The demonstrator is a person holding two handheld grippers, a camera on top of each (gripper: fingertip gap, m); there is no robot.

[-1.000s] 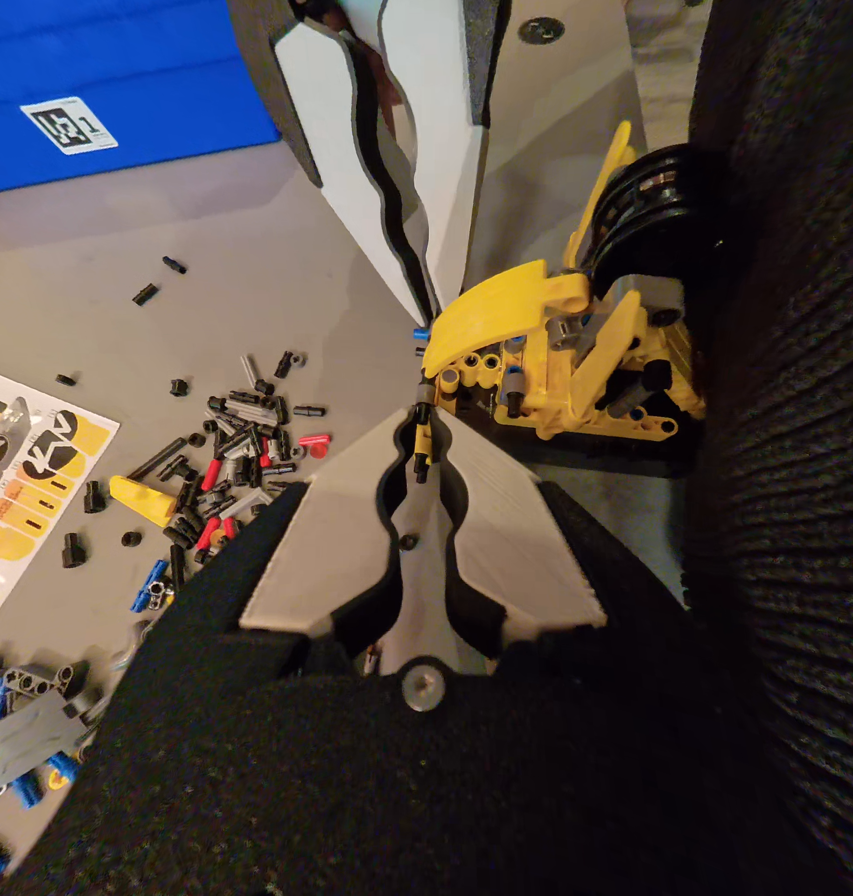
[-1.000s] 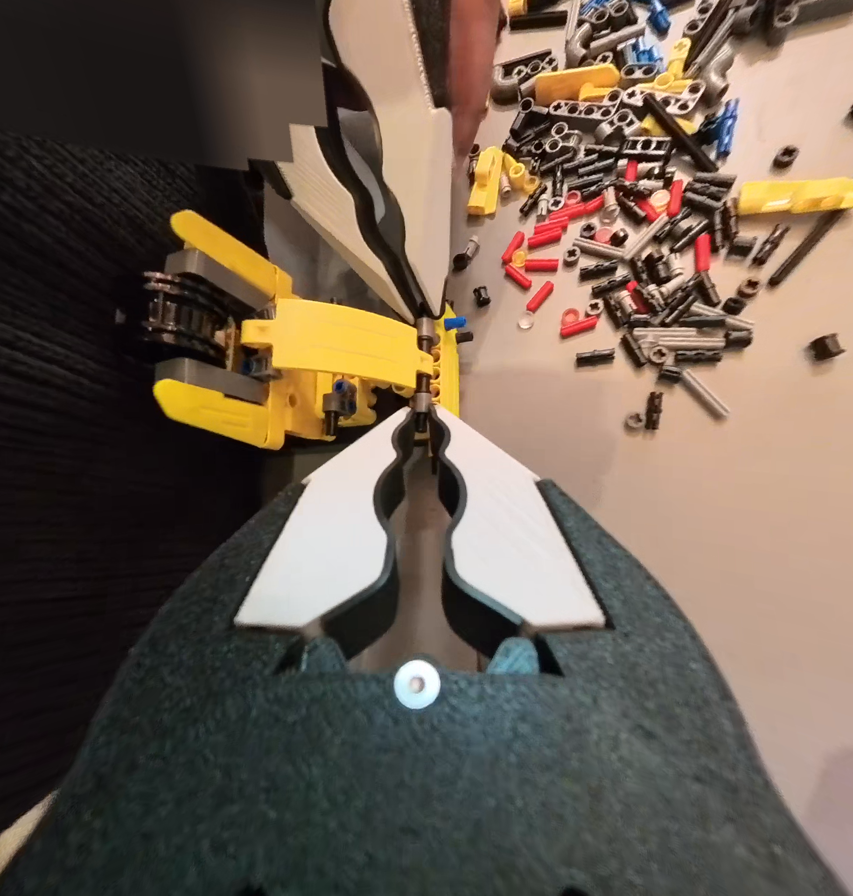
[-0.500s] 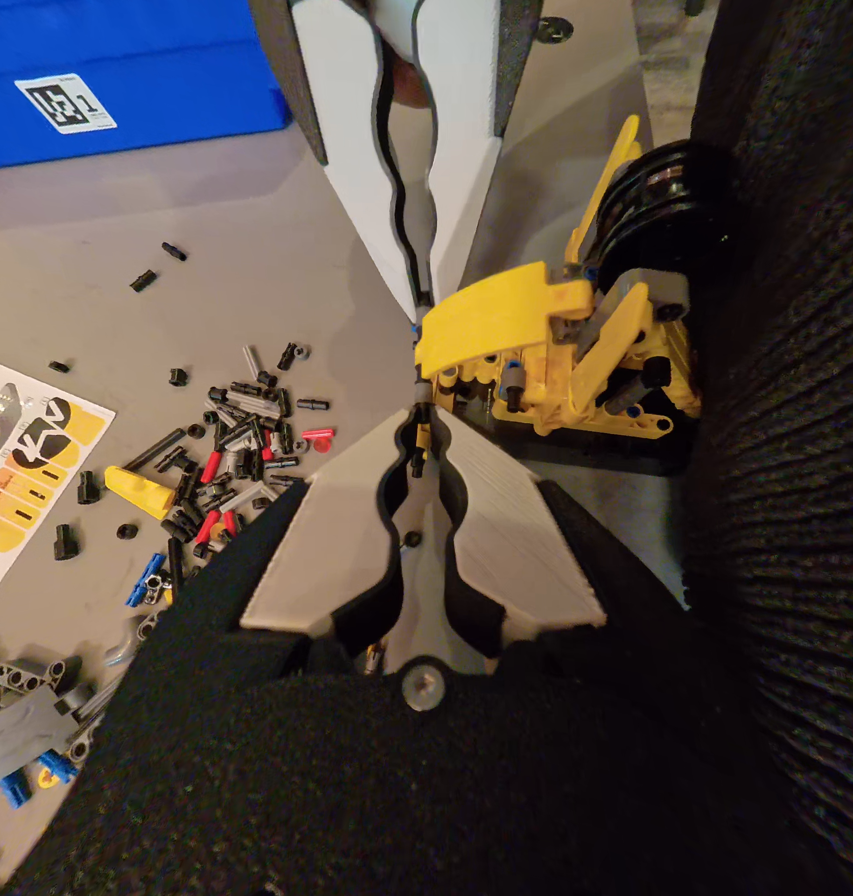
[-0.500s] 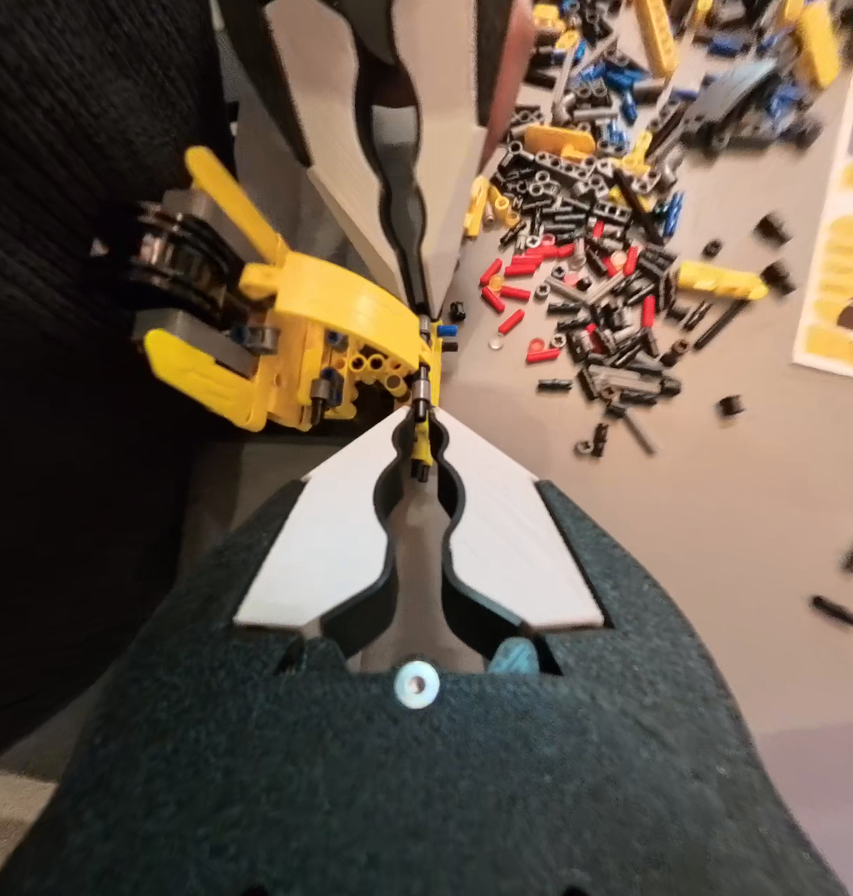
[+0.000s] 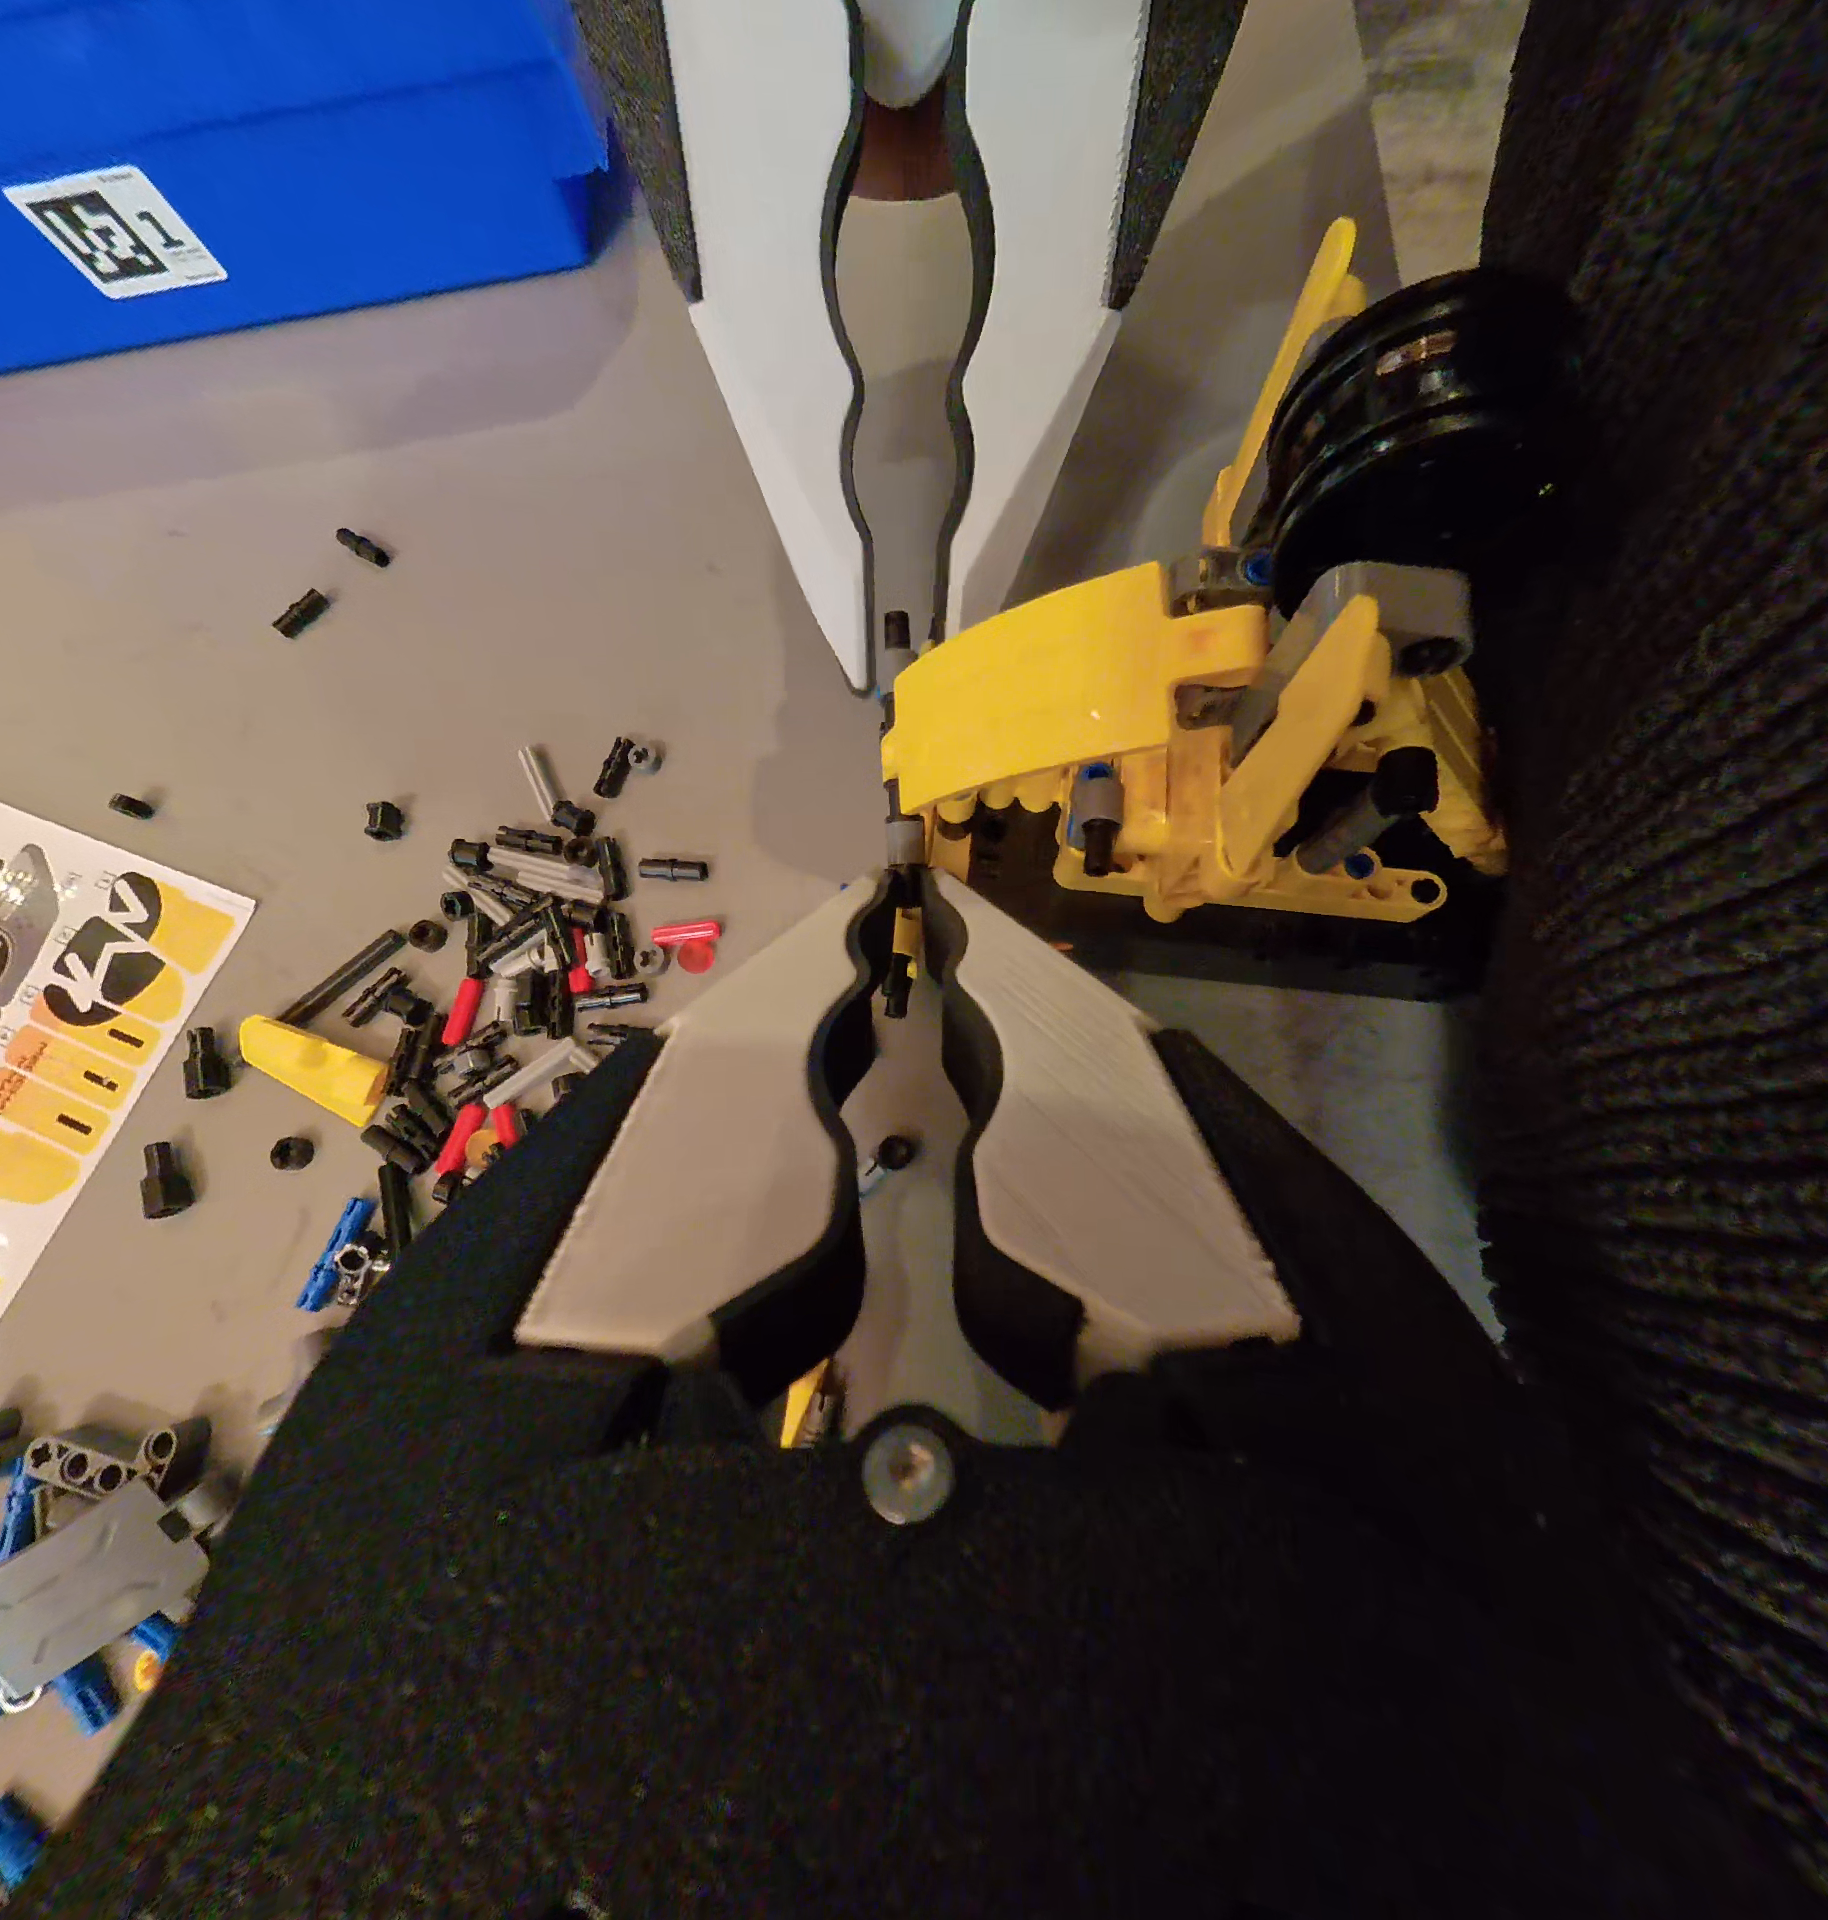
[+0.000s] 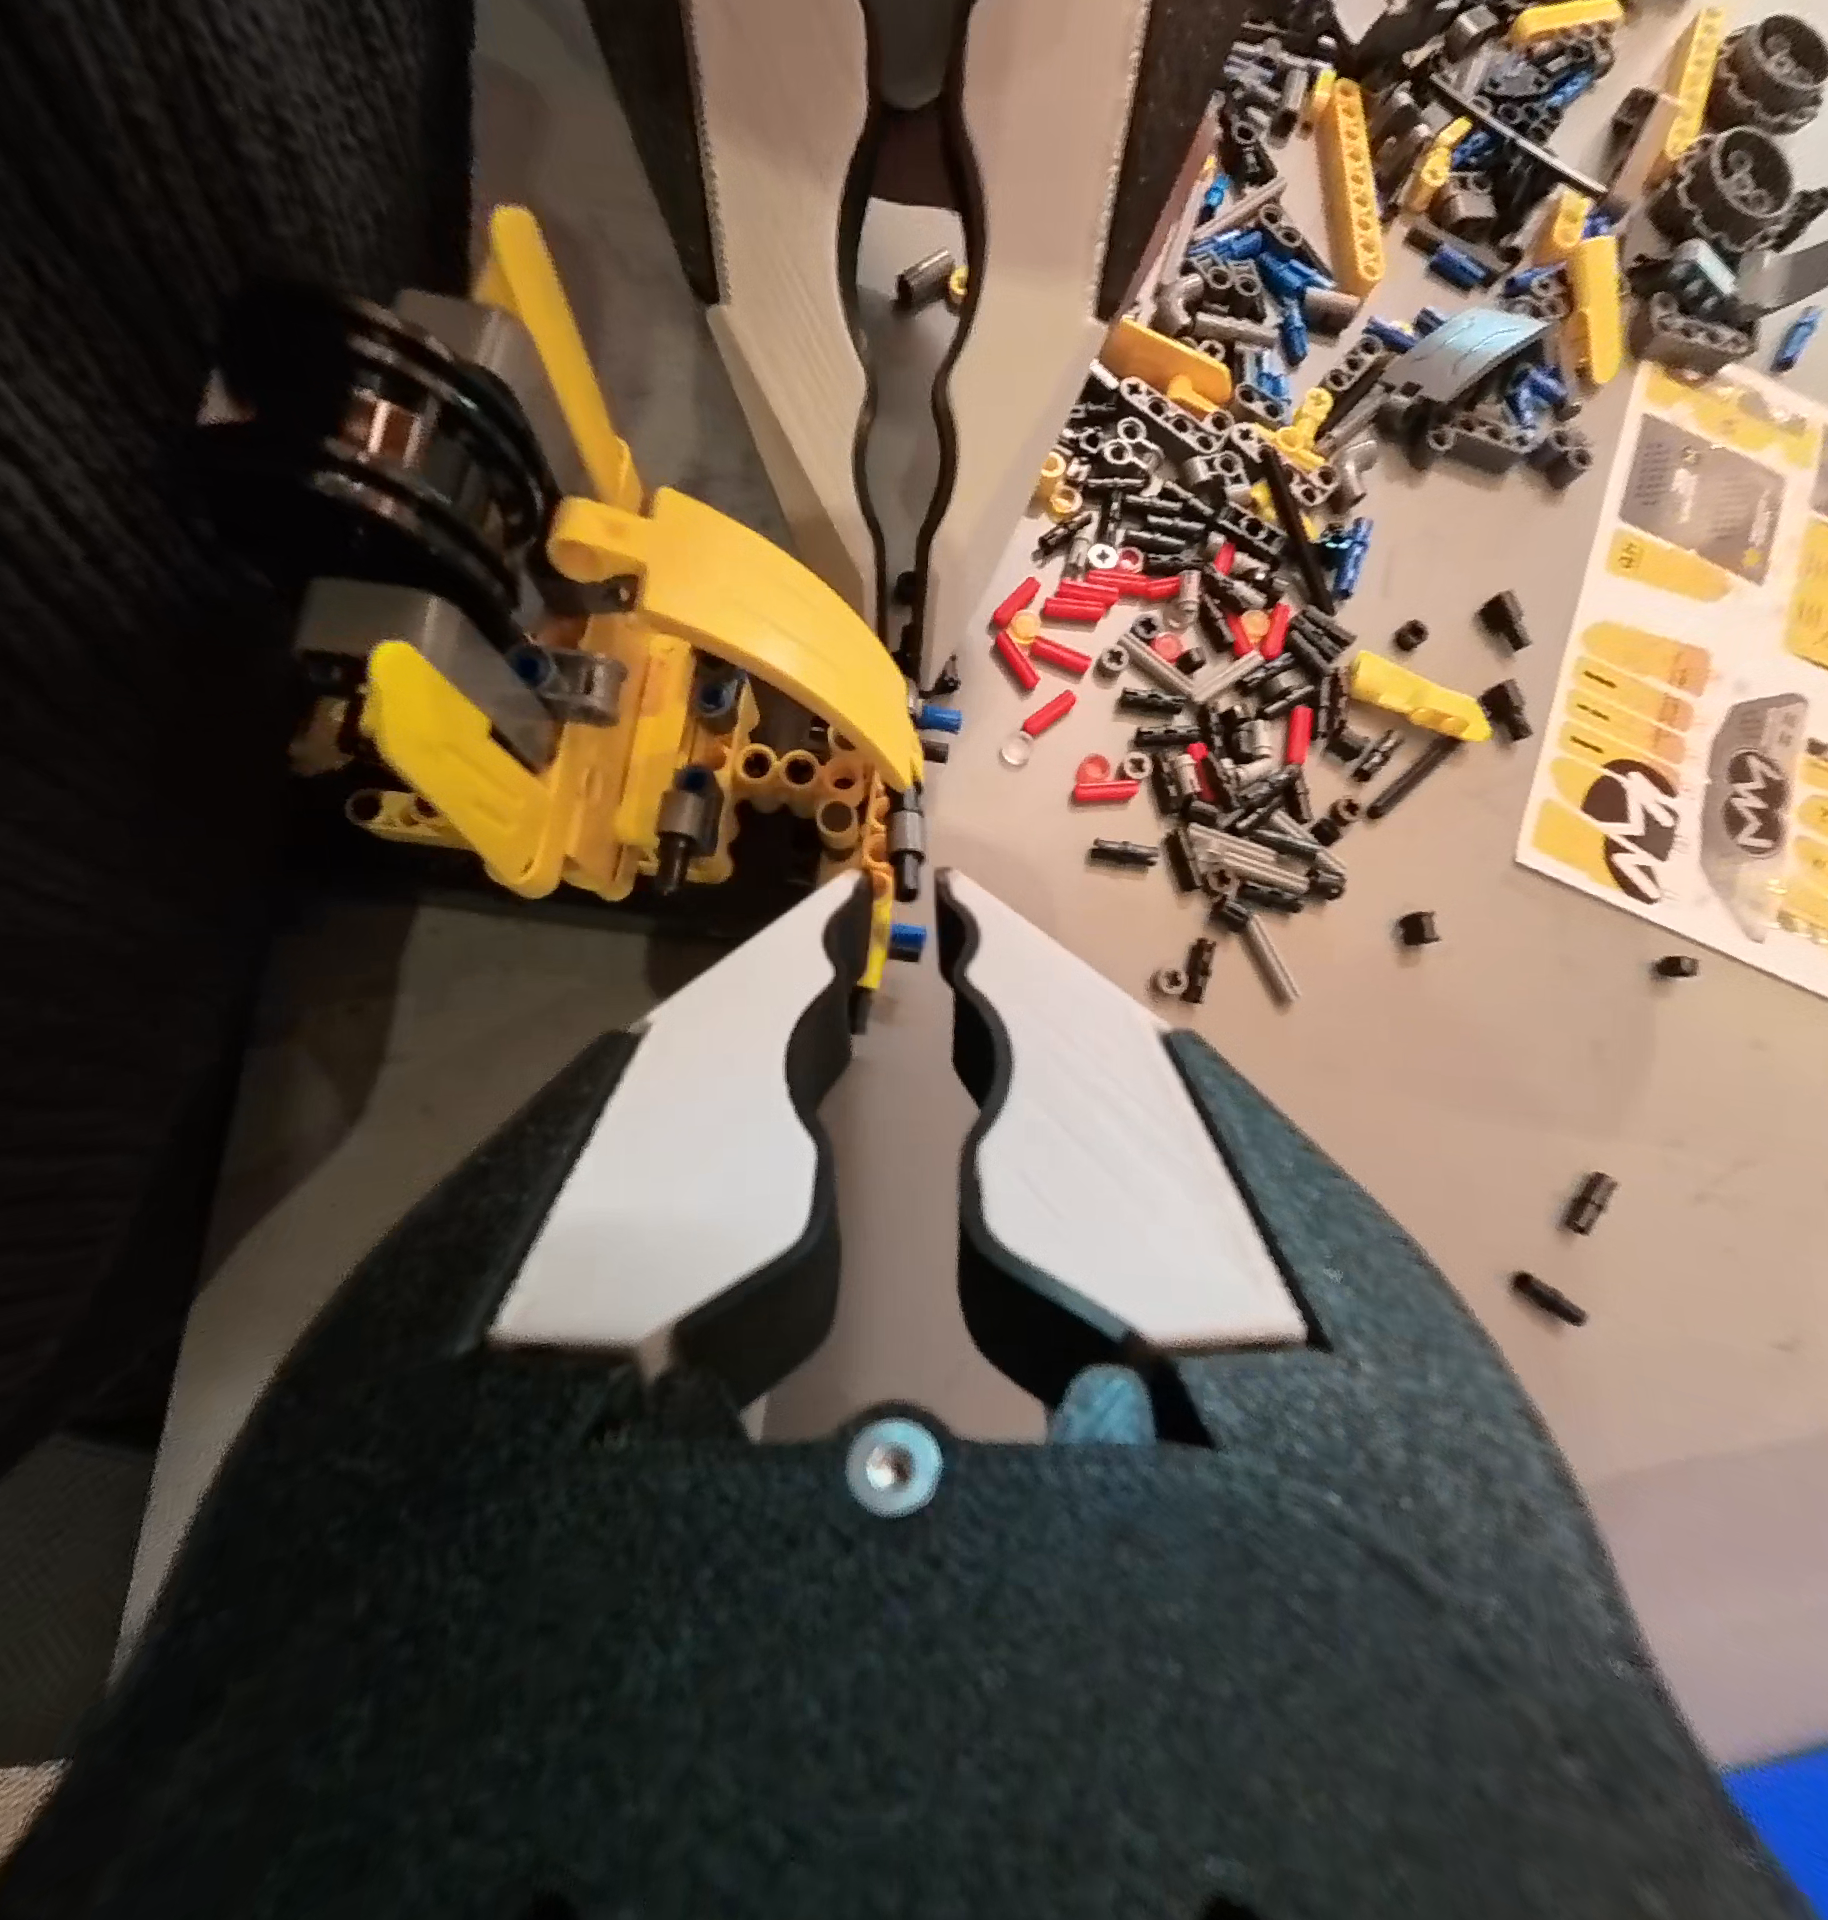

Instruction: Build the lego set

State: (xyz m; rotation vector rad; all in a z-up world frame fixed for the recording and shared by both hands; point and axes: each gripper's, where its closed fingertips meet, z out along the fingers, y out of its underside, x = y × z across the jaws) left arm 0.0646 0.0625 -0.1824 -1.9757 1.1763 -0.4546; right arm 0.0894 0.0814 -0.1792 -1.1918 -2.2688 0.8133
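Left wrist view: left gripper [image 5: 902, 891] pinches yellow plastic brick model's [image 5: 1118, 748] front pin; right gripper [image 6: 902, 883] slightly spread just beside it.

Your left gripper [image 5: 902, 894] has pale grey fingers edged in black on a speckled black body; your right gripper [image 6: 905, 883] shows white fingers, black-edged, on dark teal-black. The brick model [image 5: 1149, 748] is yellow with grey connectors, blue pins and a glossy black wheel [image 5: 1398, 436]. The loose parts pile [image 6: 1232, 727] mixes black, grey, red, blue and yellow. The sticker sheet [image 6: 1720, 727] is white with yellow, orange and black shapes. The bin [image 5: 266, 156] is blue, the table [image 5: 474, 468] plain grey.
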